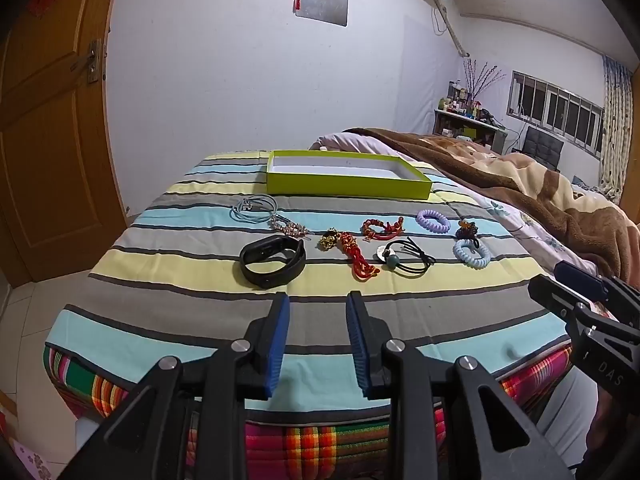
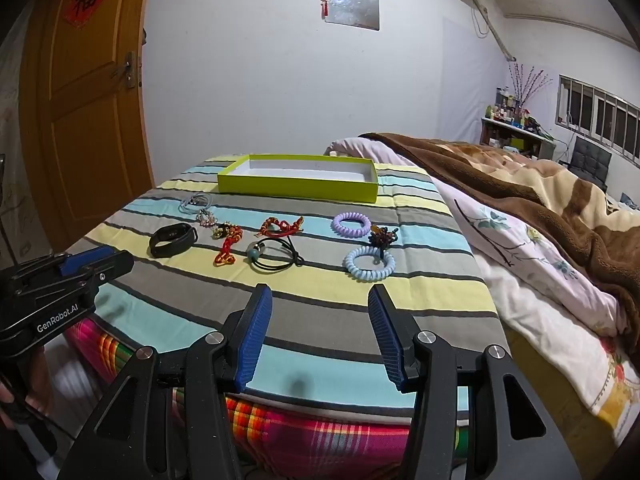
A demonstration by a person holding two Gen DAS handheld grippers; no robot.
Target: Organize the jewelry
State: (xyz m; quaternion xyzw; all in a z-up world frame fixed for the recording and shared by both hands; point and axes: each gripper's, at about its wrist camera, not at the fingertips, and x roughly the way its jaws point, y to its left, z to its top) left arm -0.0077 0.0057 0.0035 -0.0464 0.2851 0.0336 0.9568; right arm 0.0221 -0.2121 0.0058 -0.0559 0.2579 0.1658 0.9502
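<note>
Claws (image 1: 318,300) gaping, jewelry (image 1: 349,251) before box (image 1: 348,188)

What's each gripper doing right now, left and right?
Left gripper: open, holding nothing, above the striped bedspread.
Right gripper: open wide, holding nothing.

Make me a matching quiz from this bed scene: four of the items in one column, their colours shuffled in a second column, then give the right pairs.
Column one:
1. shallow box
2. fitness band
3. coil hair tie nearest the box
4. coil hair tie nearest the cameras

Column two:
A. black
B. pale blue
C. lime green
D. lilac

Pairs: 1-C, 2-A, 3-D, 4-B
</note>
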